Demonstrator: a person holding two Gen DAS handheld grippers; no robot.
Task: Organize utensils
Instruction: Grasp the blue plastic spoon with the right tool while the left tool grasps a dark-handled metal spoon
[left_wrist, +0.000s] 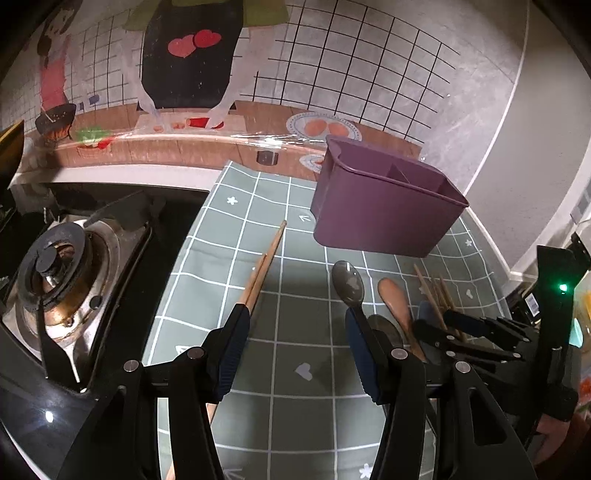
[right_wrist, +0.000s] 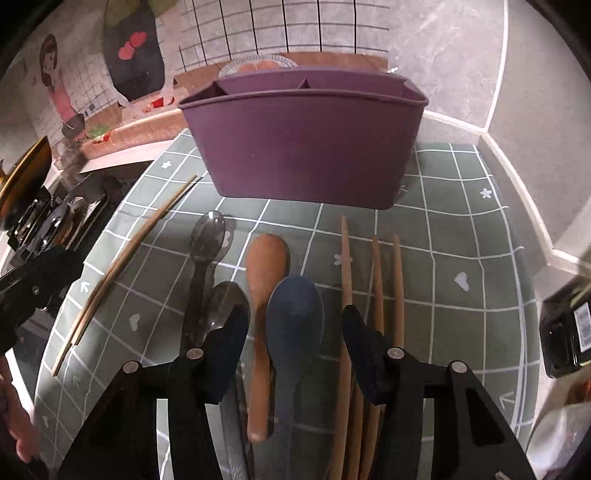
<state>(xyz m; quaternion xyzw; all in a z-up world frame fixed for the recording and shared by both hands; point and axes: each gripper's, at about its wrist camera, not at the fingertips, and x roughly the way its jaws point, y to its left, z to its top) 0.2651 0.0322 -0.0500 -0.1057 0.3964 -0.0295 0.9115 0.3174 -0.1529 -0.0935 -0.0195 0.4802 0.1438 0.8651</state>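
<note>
- The left gripper (left_wrist: 295, 332) stands with its jaws wide apart and nothing between them, low in the frame over a bare stretch of the green checked cloth (left_wrist: 295, 424) that covers the surface.
- A pair of wooden chopsticks (left_wrist: 264, 266) runs diagonally from beside the left finger of that gripper up toward the frame's centre; whether the finger touches the pair I cannot tell.
- The purple caddy (left_wrist: 380, 218) sits upper right of centre in the left view, its divided top open, with free cloth in front of it and to its left.
- In the left view, the cloth's left edge borders a black stove (left_wrist: 66, 280) with a burner; the back edge meets a white ledge below the illustrated wall.
- The right gripper (right_wrist: 295, 332) is also open, its jaws straddling the blue spoon (right_wrist: 295, 314) without closing on it.
- In the right view, just left of the blue spoon lies a wooden spoon (right_wrist: 264, 295), then two clear grey spoons (right_wrist: 207, 240), overlapping each other.
- At lower right of centre, three more chopsticks (right_wrist: 376, 277) lie side by side, passing beneath the right finger.
- A band of open cloth separates the utensil tips from the caddy's front wall.
- The cloth at the right is bare up to the white rim where the surface ends.
</note>
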